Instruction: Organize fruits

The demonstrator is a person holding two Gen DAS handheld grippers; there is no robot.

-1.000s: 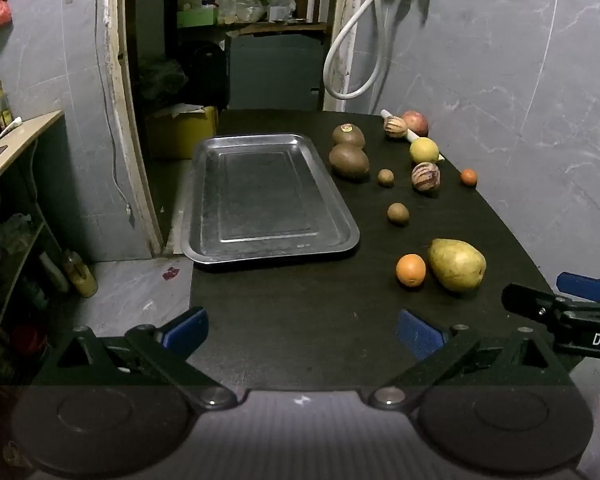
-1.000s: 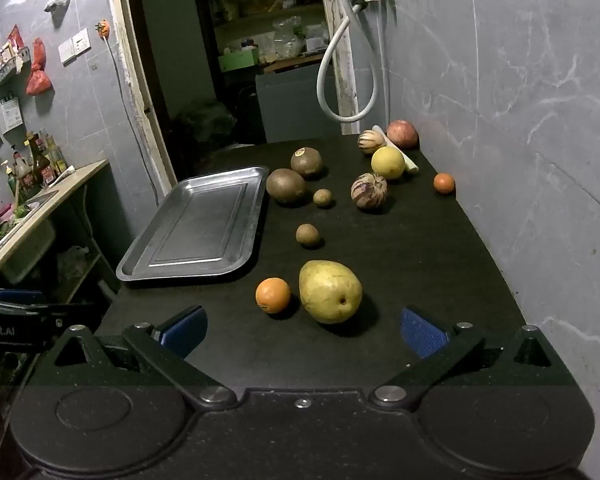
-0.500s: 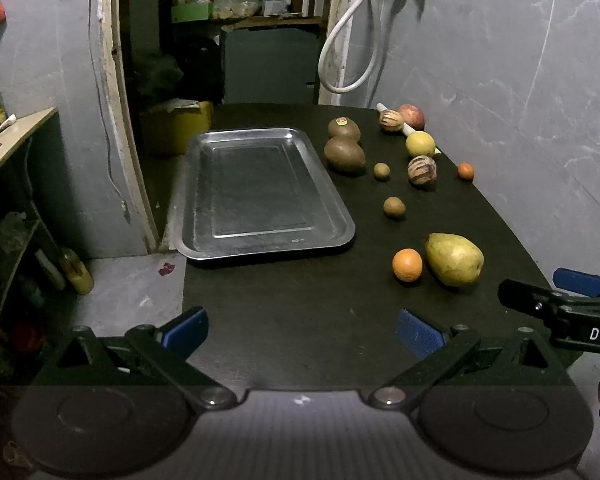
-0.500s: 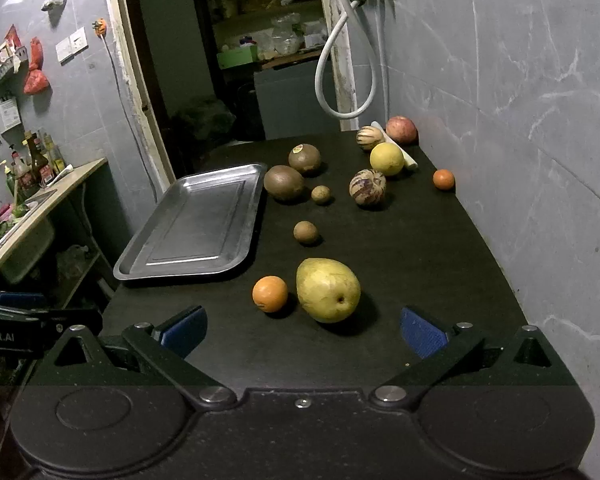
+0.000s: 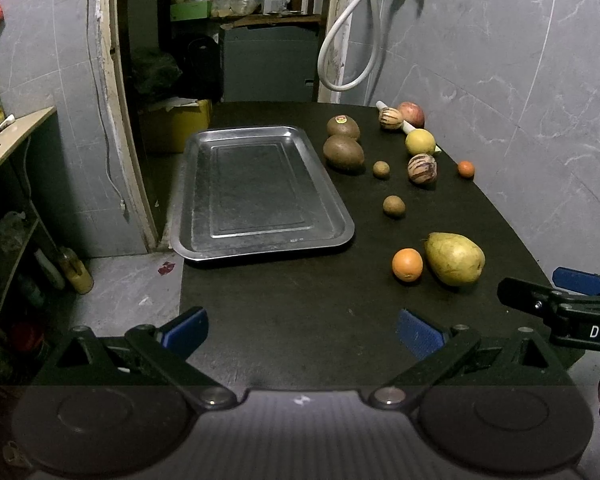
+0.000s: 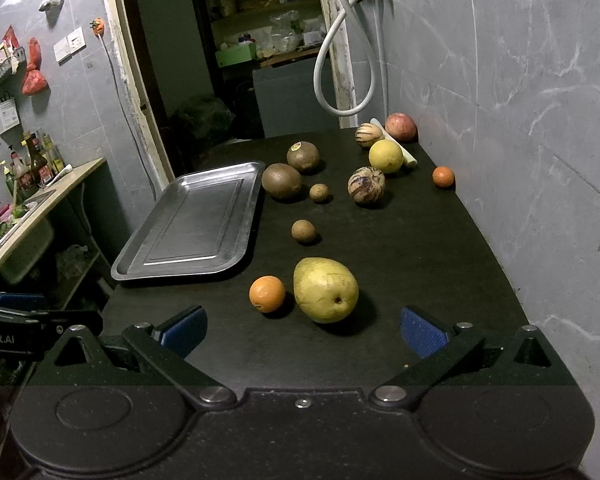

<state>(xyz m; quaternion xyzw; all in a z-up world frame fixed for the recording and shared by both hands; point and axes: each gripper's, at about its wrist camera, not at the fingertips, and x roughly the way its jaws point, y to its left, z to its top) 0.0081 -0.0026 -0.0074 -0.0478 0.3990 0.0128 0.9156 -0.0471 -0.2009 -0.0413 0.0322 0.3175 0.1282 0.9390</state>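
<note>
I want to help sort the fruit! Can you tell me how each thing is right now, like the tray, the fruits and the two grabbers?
Tray: empty, flat on the table.
Pear: lying on the table, not held.
Orange: on the table, just beside the pear.
Two kiwis: on the table next to the tray.
Left gripper: open, holding nothing.
Right gripper: open, holding nothing.

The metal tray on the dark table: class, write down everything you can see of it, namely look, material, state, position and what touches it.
The metal tray is a shallow rectangular pan with rounded corners, a raised rolled rim and a stepped flat floor. It looks like dull, scuffed steel. It holds nothing. It lies flat on the dark table, at the table's left edge, long side running away from the camera. No fruit touches it; the nearest kiwi sits just off its far right side.
</note>
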